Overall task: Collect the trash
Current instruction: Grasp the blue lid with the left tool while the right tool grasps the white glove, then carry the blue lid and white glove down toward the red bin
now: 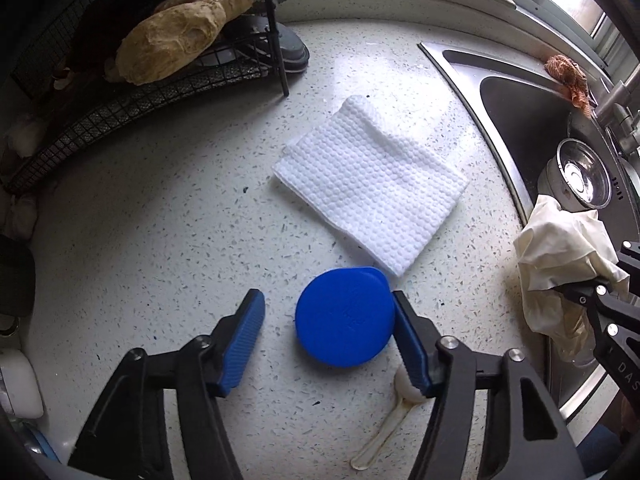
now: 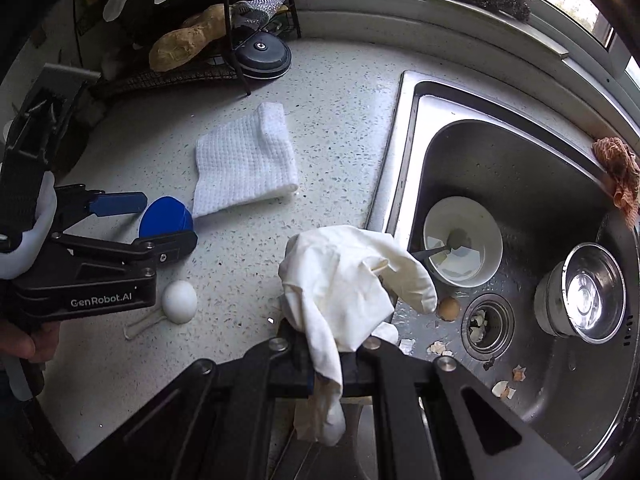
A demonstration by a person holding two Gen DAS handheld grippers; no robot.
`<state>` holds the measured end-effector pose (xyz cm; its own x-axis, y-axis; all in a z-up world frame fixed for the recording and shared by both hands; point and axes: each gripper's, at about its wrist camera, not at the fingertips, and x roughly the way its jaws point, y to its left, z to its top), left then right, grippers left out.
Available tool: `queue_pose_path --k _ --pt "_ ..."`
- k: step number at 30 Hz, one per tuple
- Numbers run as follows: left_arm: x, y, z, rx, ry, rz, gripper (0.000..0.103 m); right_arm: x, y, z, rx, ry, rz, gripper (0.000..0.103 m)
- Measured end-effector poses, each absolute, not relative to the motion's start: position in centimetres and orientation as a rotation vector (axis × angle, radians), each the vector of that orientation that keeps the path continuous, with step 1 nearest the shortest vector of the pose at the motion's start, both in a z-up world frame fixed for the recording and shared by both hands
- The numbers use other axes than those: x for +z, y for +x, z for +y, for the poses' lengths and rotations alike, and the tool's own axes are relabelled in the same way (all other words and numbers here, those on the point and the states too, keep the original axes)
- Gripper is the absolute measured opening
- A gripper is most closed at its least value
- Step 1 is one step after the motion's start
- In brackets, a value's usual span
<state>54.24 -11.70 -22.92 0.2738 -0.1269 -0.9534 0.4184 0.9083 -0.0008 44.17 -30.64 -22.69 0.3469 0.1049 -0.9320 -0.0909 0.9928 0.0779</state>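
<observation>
A folded white waffle-textured cloth (image 1: 370, 186) lies on the speckled countertop (image 1: 160, 248) near the sink's edge. In the steel sink (image 2: 520, 168) sit a white ceramic bowl (image 2: 463, 240) and, beside it, a shiny steel bowl (image 2: 584, 292).

Both wrist views near, angled down, sharing countertop (image 1: 160, 240), left from farther left.

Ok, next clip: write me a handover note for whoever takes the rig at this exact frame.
Left gripper: open, fingers either side of the blue lid on the counter, not yet closed.
Right gripper: shut on the cream rubber glove, held at the sink edge.
Done: glove picked up.
Left: lid, plastic spoon, folded paper towel on the counter; eggshell bits in the sink. No bin in view.
</observation>
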Motion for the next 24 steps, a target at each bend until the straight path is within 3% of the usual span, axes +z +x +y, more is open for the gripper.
queue_pose_path --k 14,24 --pt "-18.9 48.3 -10.8 -0.295 0.207 1.155 0.043 -20.7 40.9 -30.0 0.212 0.003 1.160 0.006" --pt "-16.5 38.3 -11.2 -0.243 0.148 1.133 0.043 -18.2 34.0 -29.9 0.294 -0.018 1.095 0.006"
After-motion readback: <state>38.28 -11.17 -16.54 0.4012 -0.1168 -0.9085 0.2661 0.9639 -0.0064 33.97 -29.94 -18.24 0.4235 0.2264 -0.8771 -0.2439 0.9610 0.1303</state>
